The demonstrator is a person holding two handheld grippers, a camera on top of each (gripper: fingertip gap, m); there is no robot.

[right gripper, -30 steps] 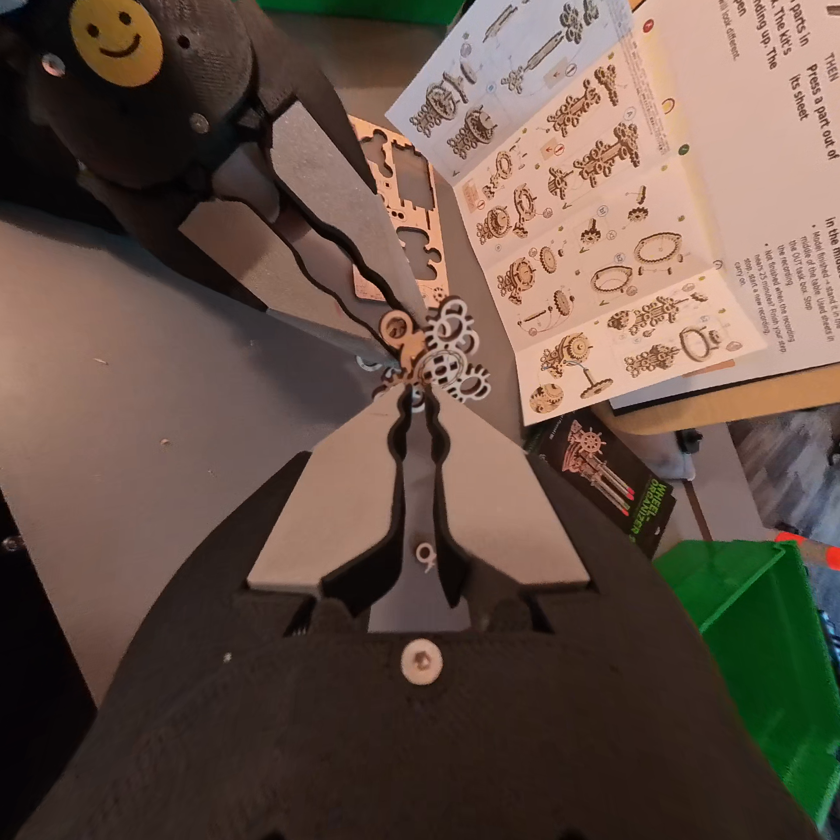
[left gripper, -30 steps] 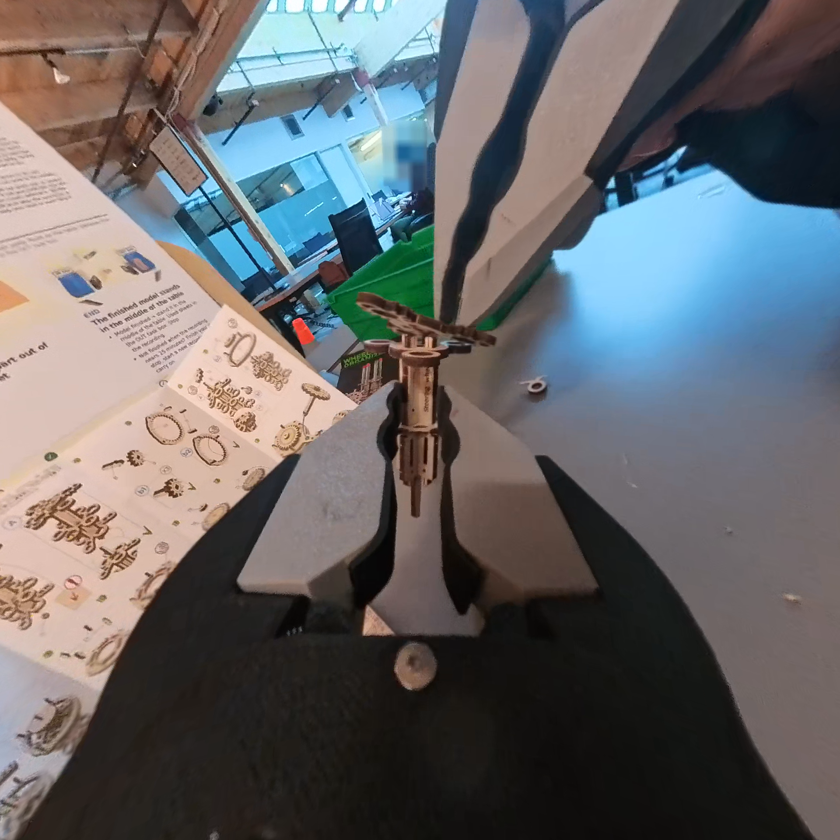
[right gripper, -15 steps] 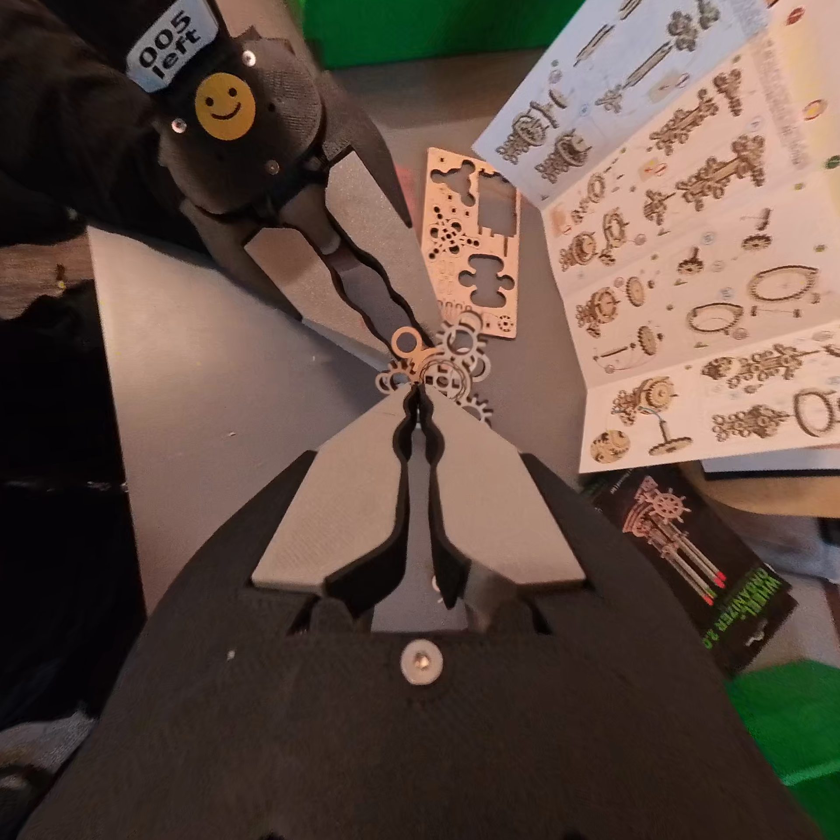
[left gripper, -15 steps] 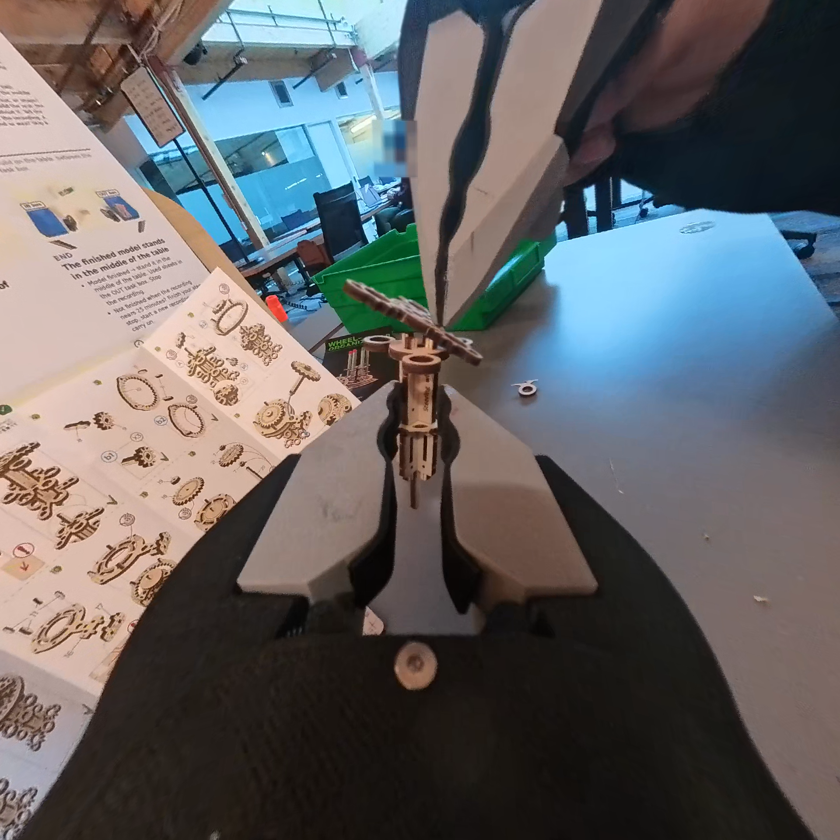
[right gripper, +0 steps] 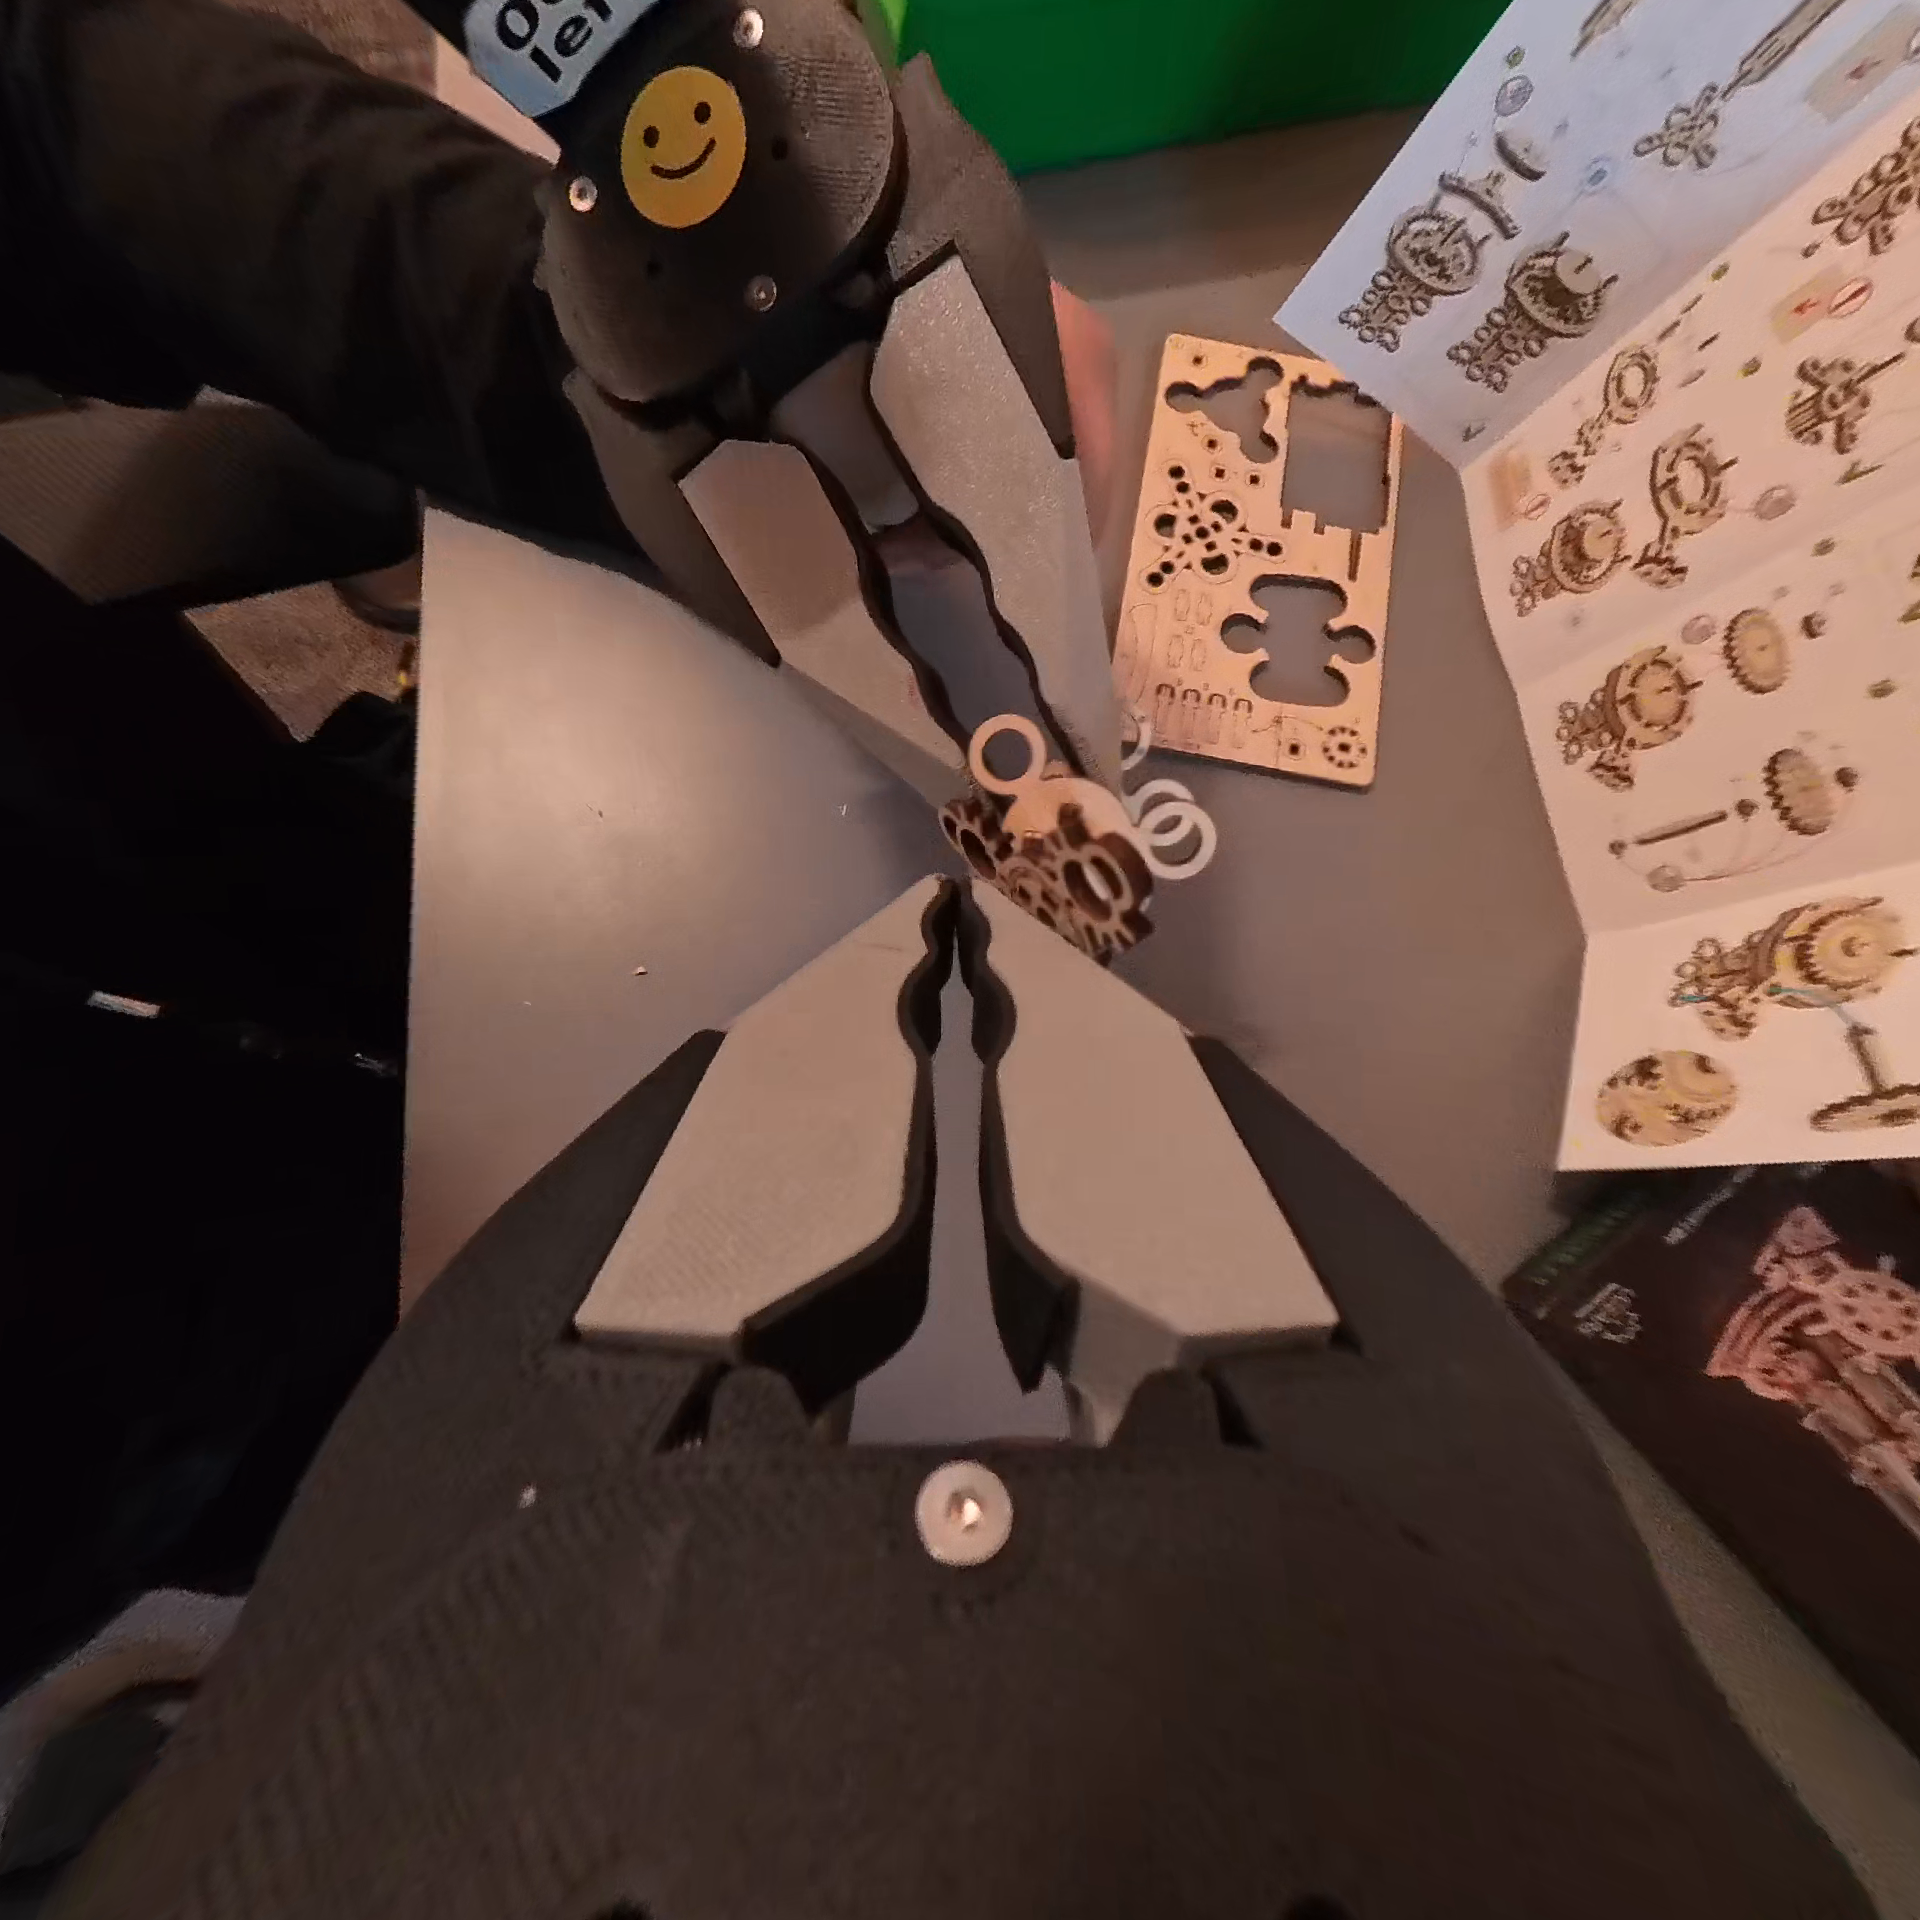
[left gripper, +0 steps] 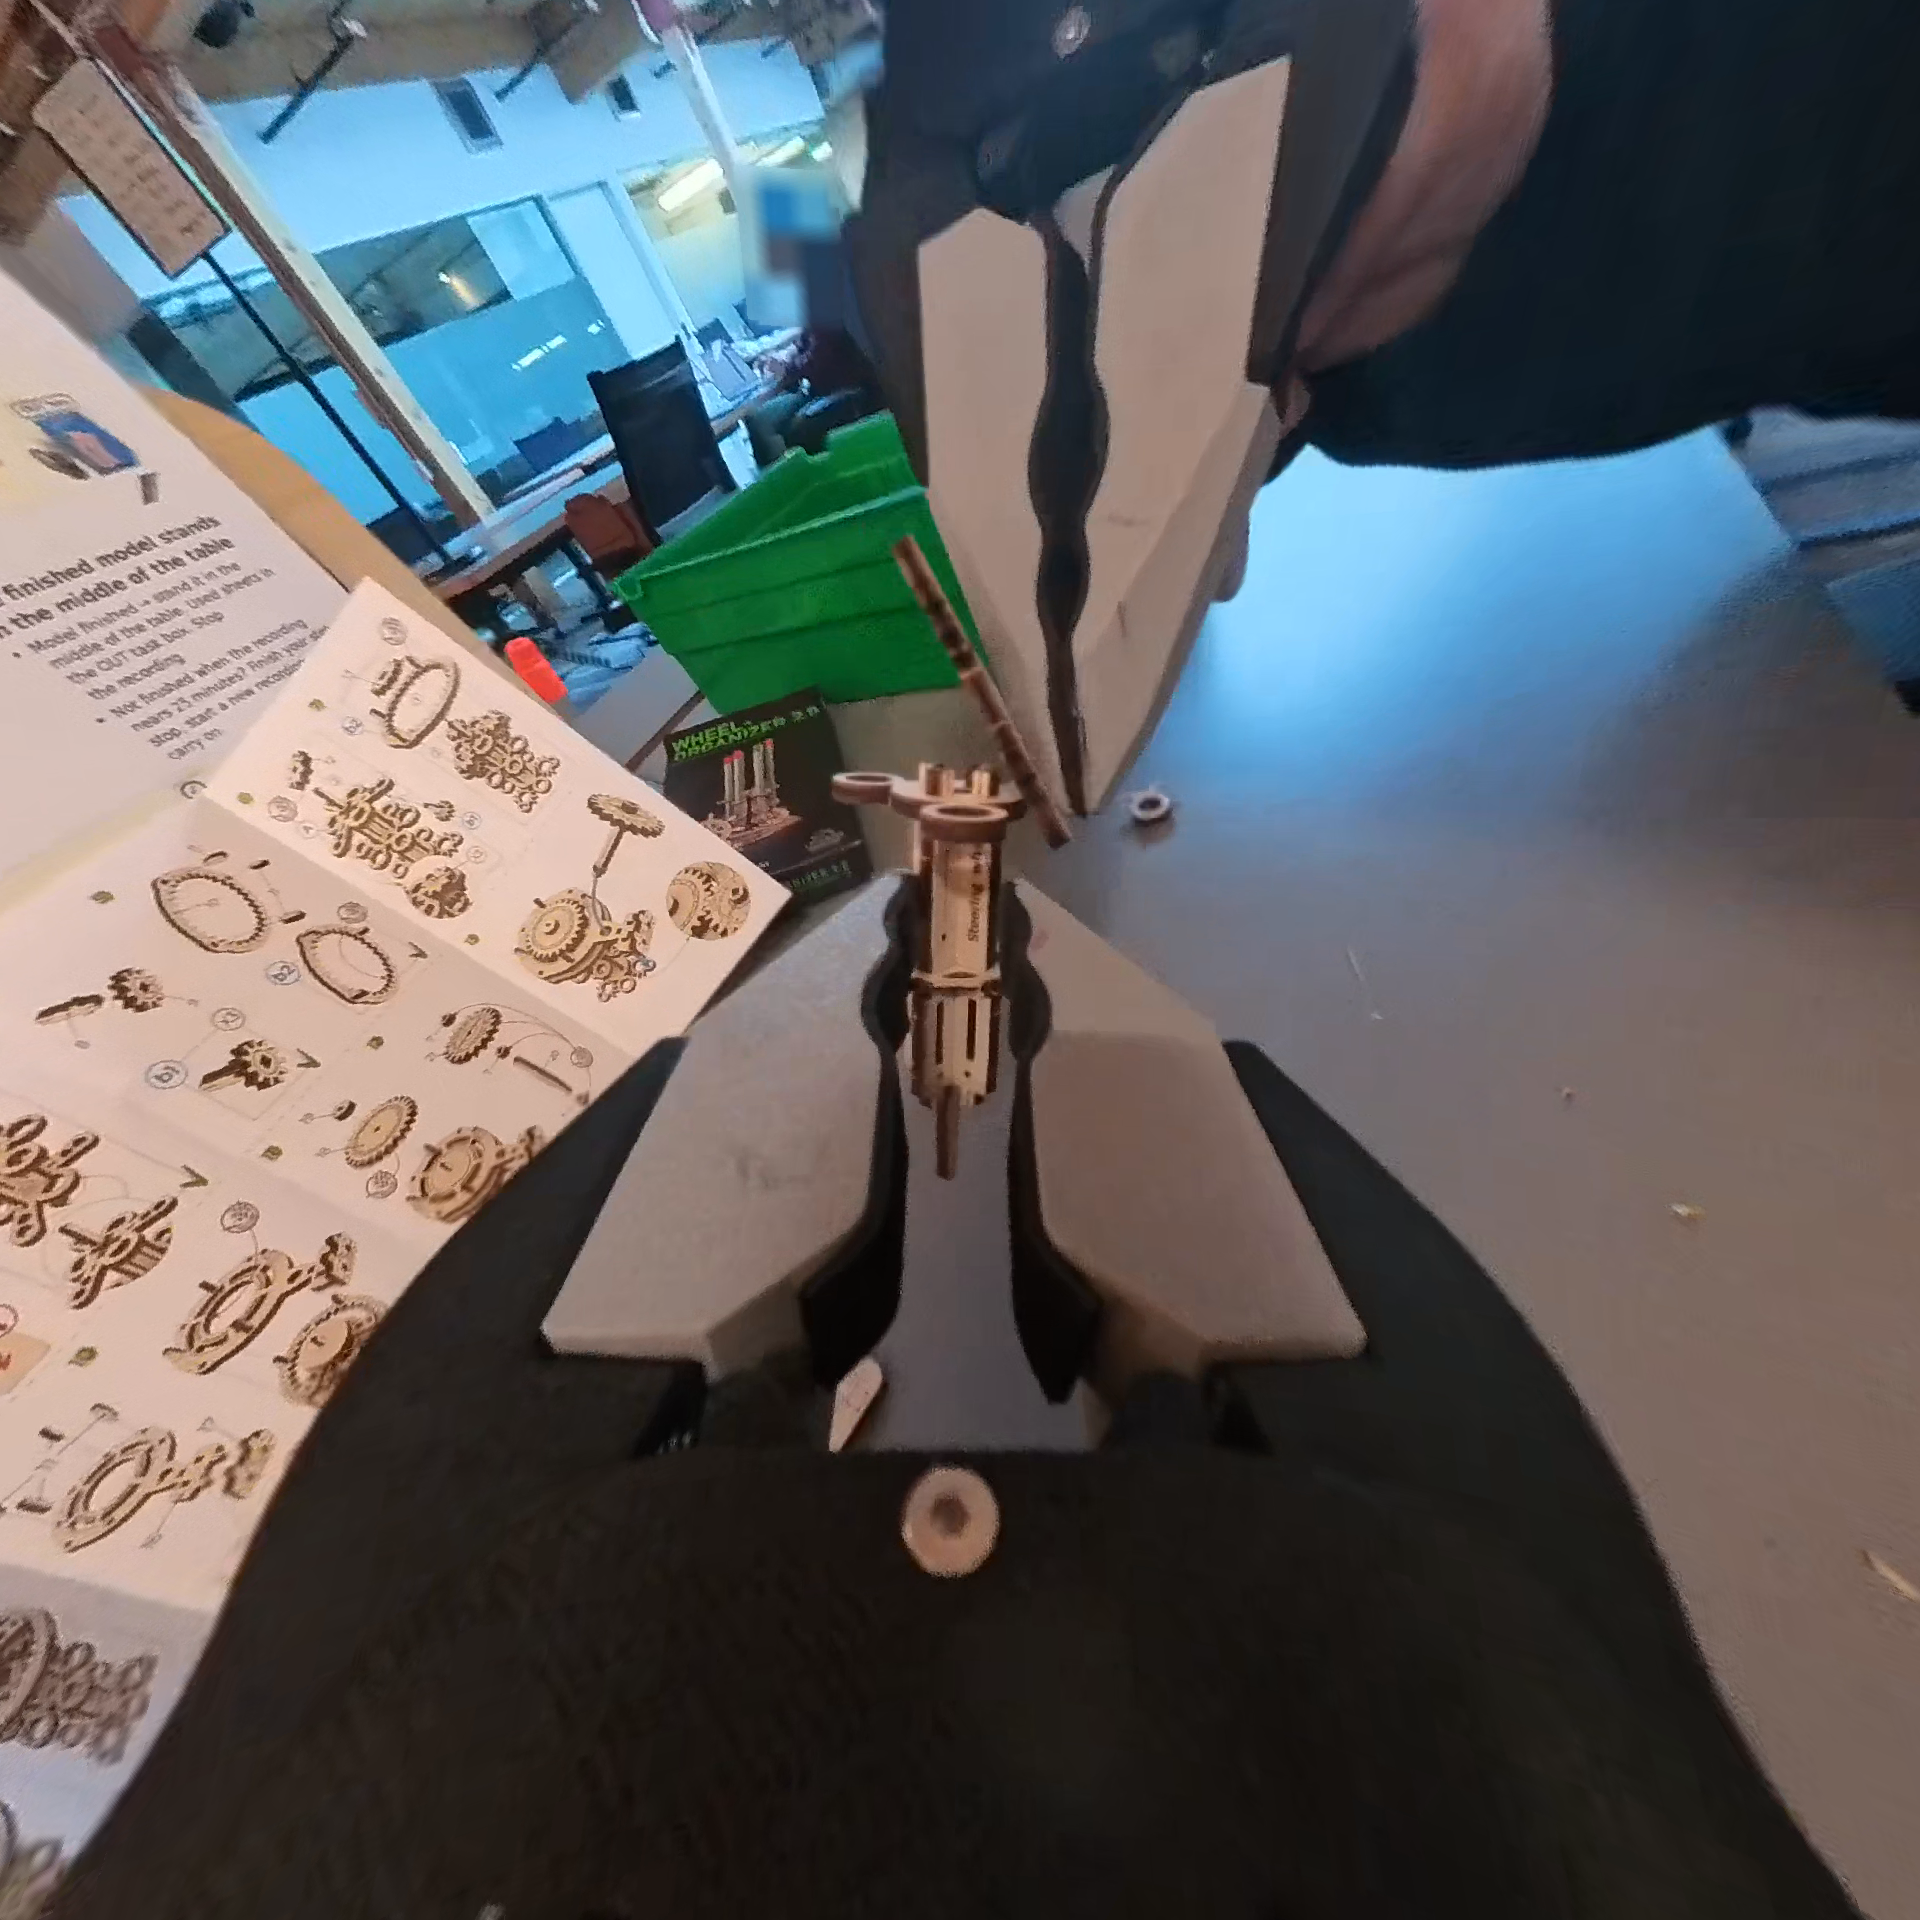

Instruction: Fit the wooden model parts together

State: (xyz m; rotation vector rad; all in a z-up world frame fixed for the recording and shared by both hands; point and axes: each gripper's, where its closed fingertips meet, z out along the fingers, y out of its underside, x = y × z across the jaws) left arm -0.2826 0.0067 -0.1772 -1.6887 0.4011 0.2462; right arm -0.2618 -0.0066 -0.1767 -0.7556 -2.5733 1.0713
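My left gripper is shut on a wooden shaft assembly and holds it upright above the grey table. Small rings top the shaft. A flat wooden gear plate leans steeply at the shaft's top, one end high in the air. My right gripper comes down from above, jaws shut, tips at the plate's low end. In the right wrist view the plate lies just right of the right gripper's tips, under the left gripper. I cannot tell whether the tips pinch the plate or only touch it.
A folded instruction sheet lies to the left and also shows in the right wrist view. A green bin and a dark kit box stand behind. An emptied wooden part sheet and a small loose ring lie on the table. Both grippers' tips are close together, under 4 cm apart.
The gear plate lay nearly flat on the shaft's top; now it is tipped up steeply. The right gripper's tips have shifted to the plate's low edge. The left gripper still holds the shaft.
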